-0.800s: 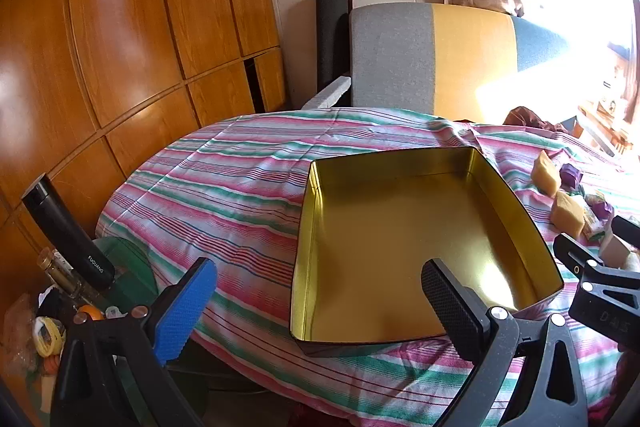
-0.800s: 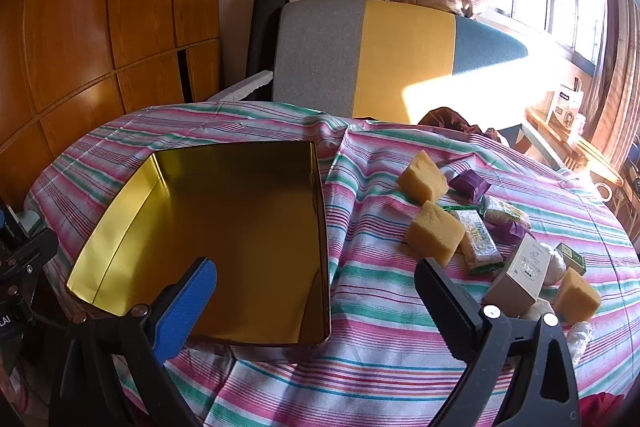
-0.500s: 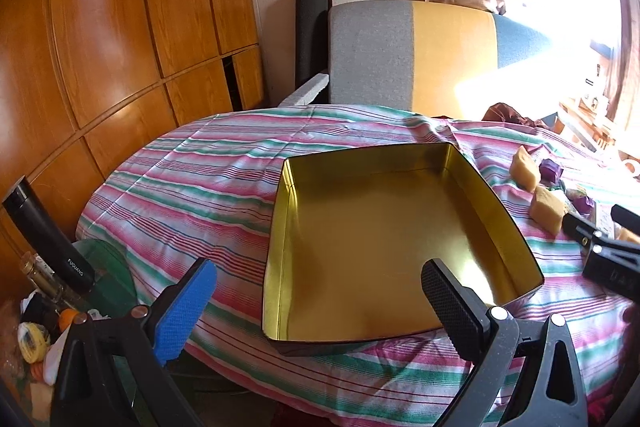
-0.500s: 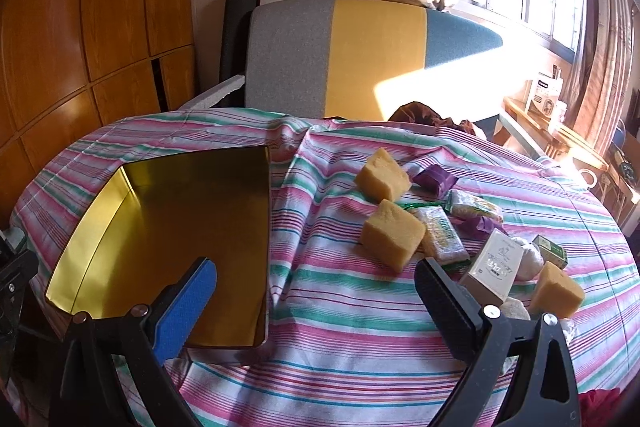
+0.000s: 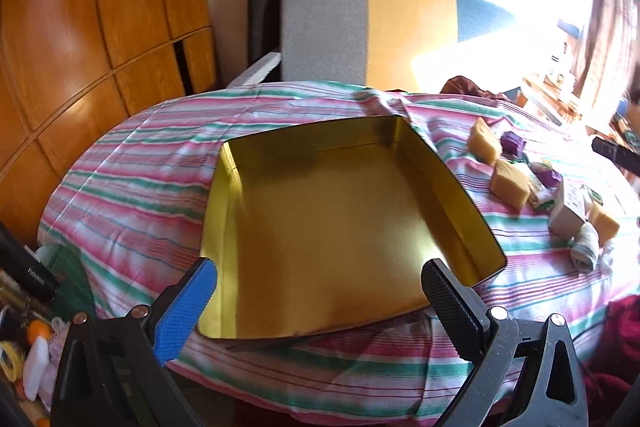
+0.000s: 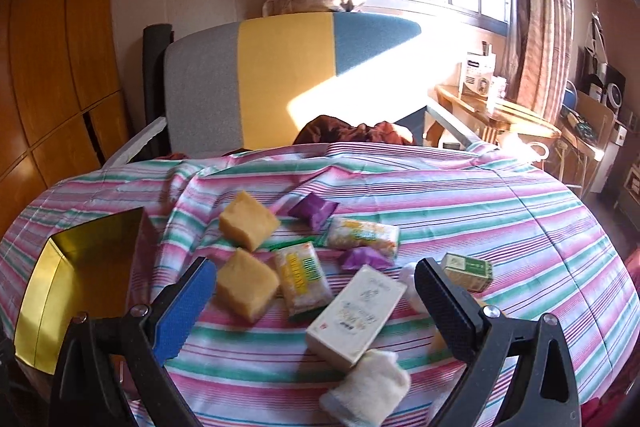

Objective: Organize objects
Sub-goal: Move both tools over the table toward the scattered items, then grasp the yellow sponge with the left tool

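An empty gold tin tray (image 5: 344, 227) lies on the striped tablecloth; its corner shows at the left of the right wrist view (image 6: 72, 267). My left gripper (image 5: 320, 291) is open and empty over the tray's near edge. My right gripper (image 6: 316, 283) is open and empty above a cluster of items: two yellow sponge blocks (image 6: 246, 285) (image 6: 248, 221), snack packets (image 6: 302, 279) (image 6: 362, 233), purple wrapped pieces (image 6: 314, 209), a white carton (image 6: 356, 315), a small green box (image 6: 468, 271) and a white cloth roll (image 6: 368, 391). The cluster also shows right of the tray (image 5: 508, 183).
A grey, yellow and blue chair (image 6: 280, 79) stands behind the round table. Wooden panels (image 5: 100, 27) line the left wall. Clutter and a black bottle (image 5: 24, 267) sit on the floor at left. A sunlit side table (image 6: 492, 111) stands by the window.
The right gripper has swung right, from over the tray to over the cluster of items. The left gripper's view has shifted slightly, bringing the tray more central.
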